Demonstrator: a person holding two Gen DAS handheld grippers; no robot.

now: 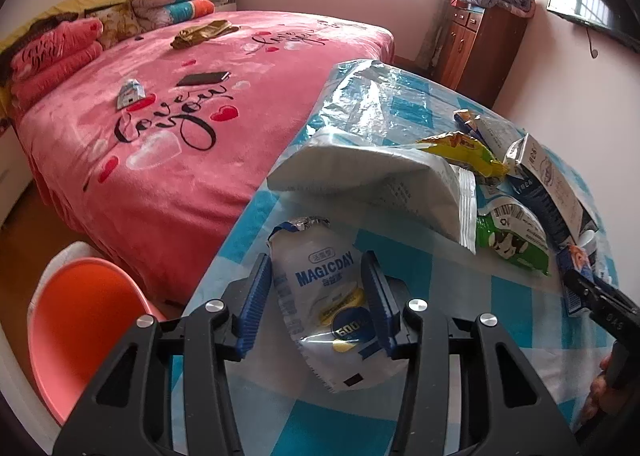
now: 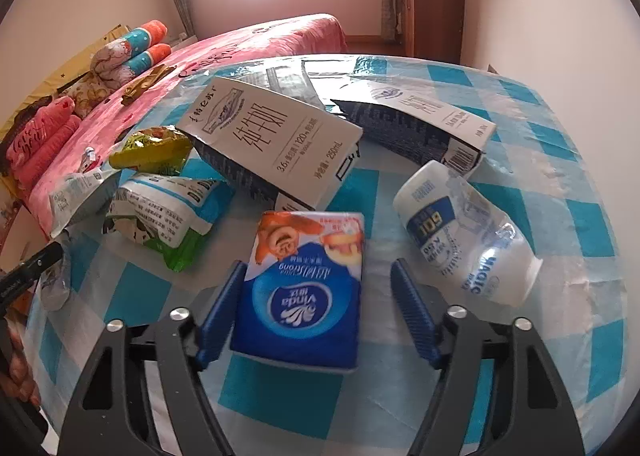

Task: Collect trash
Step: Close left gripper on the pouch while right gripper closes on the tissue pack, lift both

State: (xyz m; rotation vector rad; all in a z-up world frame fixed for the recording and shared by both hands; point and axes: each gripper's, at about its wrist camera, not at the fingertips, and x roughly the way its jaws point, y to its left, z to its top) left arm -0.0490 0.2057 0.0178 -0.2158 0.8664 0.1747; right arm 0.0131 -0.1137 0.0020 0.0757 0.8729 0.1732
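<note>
Left wrist view first: the left gripper (image 1: 318,298) sits low centre, jaws pressed against both sides of a white MAGICDAY pouch (image 1: 324,308), so that one's pinched. Makes sense, grab the loose piece nearest the table (image 1: 500,296) edge.

Right wrist view: the right gripper (image 2: 316,310) straddles a blue Vinda tissue pack (image 2: 304,288) at lower centre. The pad on the frame's left touches it, the other stands clear, so not gripped yet I reckon.

More trash piled mid-frame: two milk cartons (image 2: 276,143), green wrapper (image 2: 168,211), crushed bottle (image 2: 468,232). No bin or bag for it in sight.
</note>
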